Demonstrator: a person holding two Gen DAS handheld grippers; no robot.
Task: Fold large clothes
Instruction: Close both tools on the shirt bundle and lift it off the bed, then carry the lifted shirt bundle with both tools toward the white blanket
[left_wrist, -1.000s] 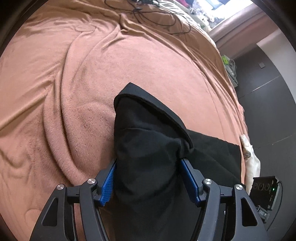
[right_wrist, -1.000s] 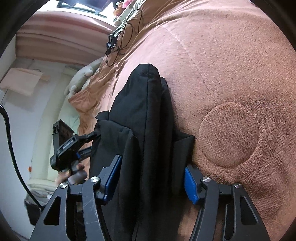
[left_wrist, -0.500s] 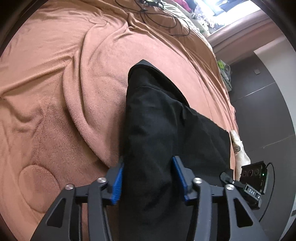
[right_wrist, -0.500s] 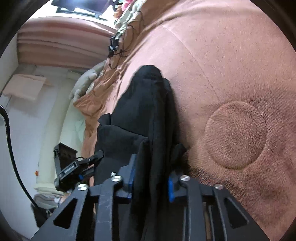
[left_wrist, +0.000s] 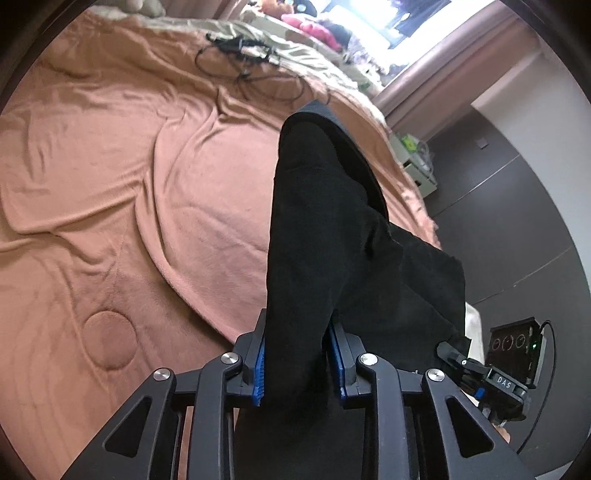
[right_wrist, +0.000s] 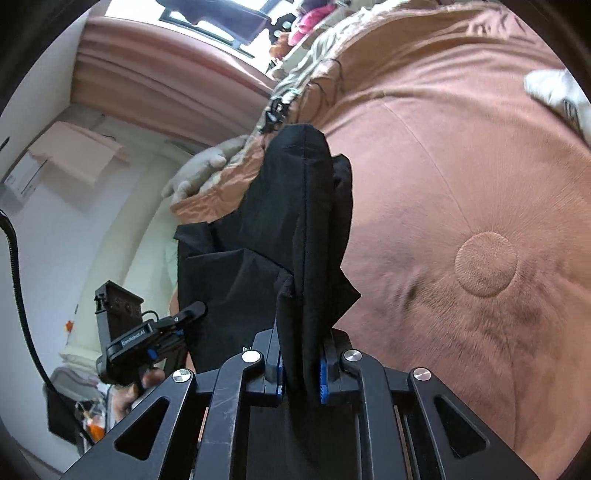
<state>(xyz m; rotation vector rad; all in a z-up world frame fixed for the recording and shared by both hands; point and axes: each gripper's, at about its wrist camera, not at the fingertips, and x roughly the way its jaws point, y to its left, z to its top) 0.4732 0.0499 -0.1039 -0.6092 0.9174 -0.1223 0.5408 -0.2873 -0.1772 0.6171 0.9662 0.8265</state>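
Note:
A large black garment (left_wrist: 325, 229) hangs lifted above the brown blanket (left_wrist: 110, 166) on the bed. My left gripper (left_wrist: 297, 363) is shut on a bunched fold of it, blue pads pressing the cloth from both sides. My right gripper (right_wrist: 301, 369) is shut on another thick fold of the same garment (right_wrist: 295, 221), which stretches away from the jaws over the blanket (right_wrist: 461, 166). The other gripper shows at the right edge of the left wrist view (left_wrist: 491, 380) and at the lower left of the right wrist view (right_wrist: 147, 339).
Black cables (left_wrist: 240, 51) lie on the blanket at the far end. A pale cloth (right_wrist: 557, 96) lies at the blanket's upper right in the right wrist view. A grey glove-like item (right_wrist: 207, 170) hangs at the bed's edge. Dark floor (left_wrist: 517, 229) lies beside the bed.
Both grippers closed from wide apart onto the black garment and lifted it off the blanket. The views rose and now show more of the bed and room.

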